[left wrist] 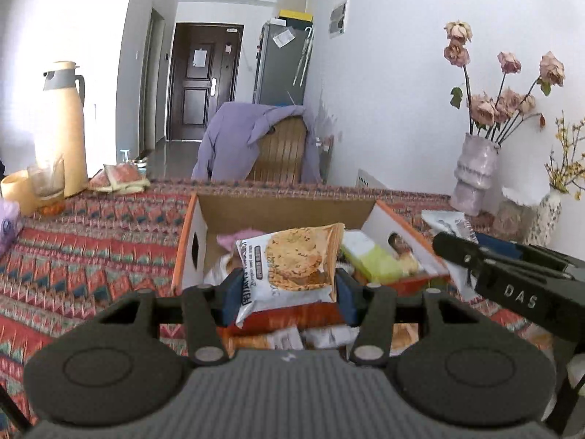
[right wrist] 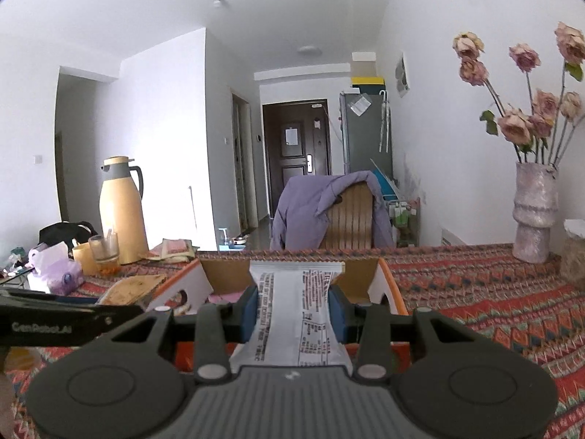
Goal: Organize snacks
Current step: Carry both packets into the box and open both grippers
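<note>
Patterned red tablecloth [left wrist: 91,241], dining table, flat entrance beyond. Item: open cardboard box [left wrist: 278,212] of mixed snacks, directly ahead of and below both grippers. Left gripper [left wrist: 285,289]: pads clamped on a cookie packet [left wrist: 292,263], held upright above the box's near edge. Right gripper [right wrist: 292,311]: clenched on a white printed packet [right wrist: 292,314], long axis running along the fingers toward the box. Judgement: both packets equally near the box; sorting turns on lifting clear or lowering in.
</note>
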Motion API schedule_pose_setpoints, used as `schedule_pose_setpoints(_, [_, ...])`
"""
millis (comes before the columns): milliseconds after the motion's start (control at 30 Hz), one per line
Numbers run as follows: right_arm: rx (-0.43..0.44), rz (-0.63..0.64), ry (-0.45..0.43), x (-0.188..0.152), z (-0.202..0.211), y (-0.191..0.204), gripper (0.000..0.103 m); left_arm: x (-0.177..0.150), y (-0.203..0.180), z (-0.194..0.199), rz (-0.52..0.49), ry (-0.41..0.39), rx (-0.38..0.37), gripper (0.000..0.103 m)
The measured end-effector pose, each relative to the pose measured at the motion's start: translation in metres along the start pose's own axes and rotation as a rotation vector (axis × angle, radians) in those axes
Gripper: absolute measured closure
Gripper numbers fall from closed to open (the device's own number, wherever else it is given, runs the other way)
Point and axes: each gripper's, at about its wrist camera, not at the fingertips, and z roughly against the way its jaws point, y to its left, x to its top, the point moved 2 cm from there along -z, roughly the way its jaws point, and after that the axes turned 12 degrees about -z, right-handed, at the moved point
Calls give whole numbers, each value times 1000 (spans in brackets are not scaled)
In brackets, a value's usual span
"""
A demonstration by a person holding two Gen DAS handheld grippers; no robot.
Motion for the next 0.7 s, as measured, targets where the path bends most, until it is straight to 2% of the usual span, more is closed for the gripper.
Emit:
schedule_pose_setpoints(200, [-3,6,-5,19,-34,6,64,24,8,-29,34,-14,9,50])
schedule_pose_setpoints(400, [-16,-20,-1,27,-77,4,64,34,9,-69,82,-10,27,50])
schedule_pose_setpoints(533, [-35,-49,5,24,-105,-5,64,32,10,-91,66,-25,67,50])
schedule_pose_setpoints(700, [-47,-43,-35,14,-108,-14,64,17,22,-111,97,9,81,50])
